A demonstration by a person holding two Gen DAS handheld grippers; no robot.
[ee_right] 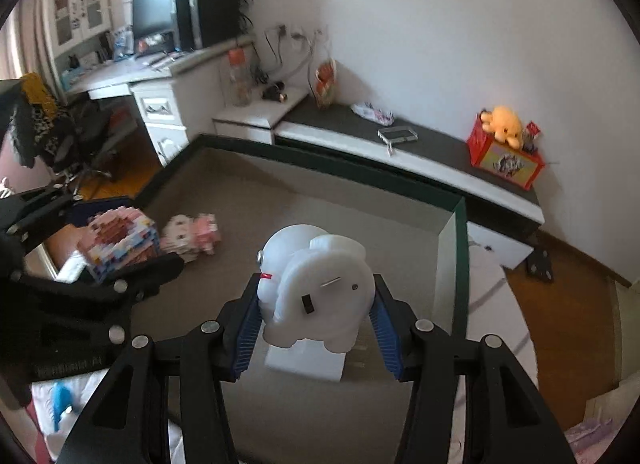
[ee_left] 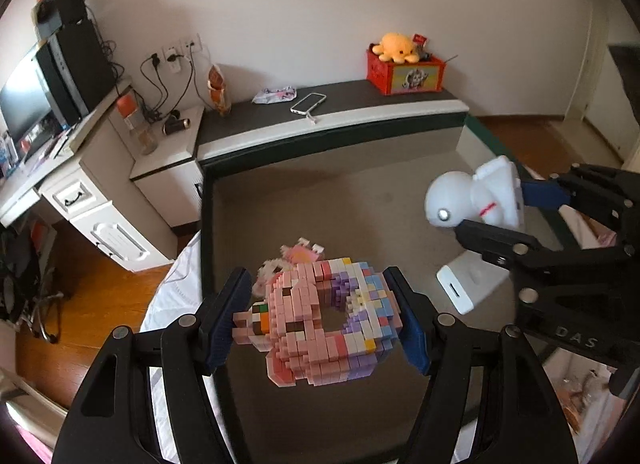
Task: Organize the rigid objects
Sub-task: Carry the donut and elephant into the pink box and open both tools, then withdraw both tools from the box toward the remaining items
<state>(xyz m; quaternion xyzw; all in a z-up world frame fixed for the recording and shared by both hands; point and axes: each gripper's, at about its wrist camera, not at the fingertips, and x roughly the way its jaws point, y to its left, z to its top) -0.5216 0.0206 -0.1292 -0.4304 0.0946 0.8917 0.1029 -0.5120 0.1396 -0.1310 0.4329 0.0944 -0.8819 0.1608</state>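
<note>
My left gripper [ee_left: 320, 320] is shut on a pink and pastel brick-built ring model [ee_left: 320, 324] and holds it above the grey mat [ee_left: 320, 200]. The model also shows at the left of the right wrist view [ee_right: 120, 240]. My right gripper [ee_right: 316, 316] is shut on a white astronaut figure [ee_right: 316, 288], held above a white box [ee_right: 308, 364] on the mat. The figure shows at the right of the left wrist view [ee_left: 472, 196], with the white box [ee_left: 468, 284] below it. A second pink and white brick figure [ee_right: 192, 238] lies on the mat; it peeks out behind the ring model [ee_left: 296, 256].
A dark-topped low cabinet [ee_left: 340, 104] runs along the wall with a red box [ee_left: 404, 72] holding an orange plush, a phone [ee_left: 308, 103] and a packet. A white desk [ee_left: 88, 168] with a monitor stands at the left. Wooden floor lies beyond the mat.
</note>
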